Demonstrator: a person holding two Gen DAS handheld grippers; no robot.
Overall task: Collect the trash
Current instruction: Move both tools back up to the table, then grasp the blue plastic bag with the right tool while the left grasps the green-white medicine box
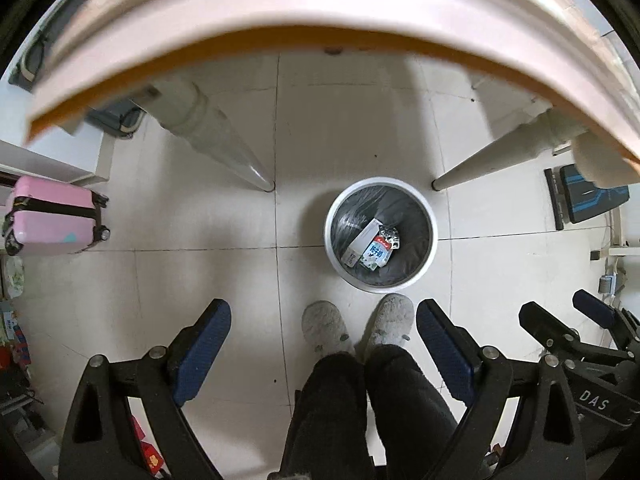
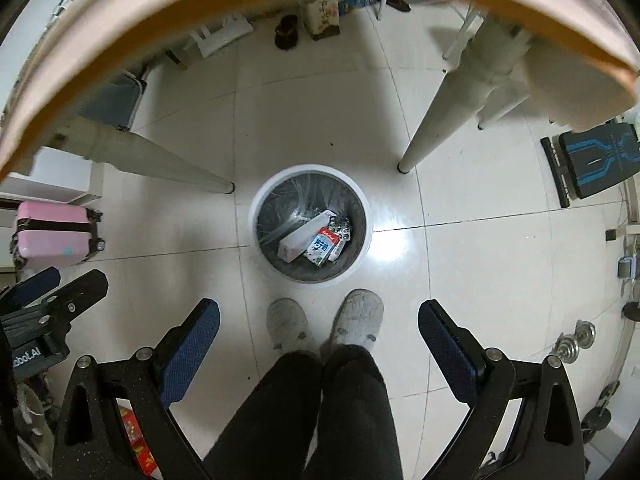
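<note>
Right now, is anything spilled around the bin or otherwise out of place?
Nothing stands out. The bin stands upright on the floor, liner in place, with cartons and a blister pack inside. No trash shows on the tiles around it. Both grippers are empty.

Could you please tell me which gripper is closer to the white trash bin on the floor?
Right, slightly. The right gripper is almost in line with the trash bin; the left gripper is offset further to the bin's left. Both are open, empty, well above it.
</note>
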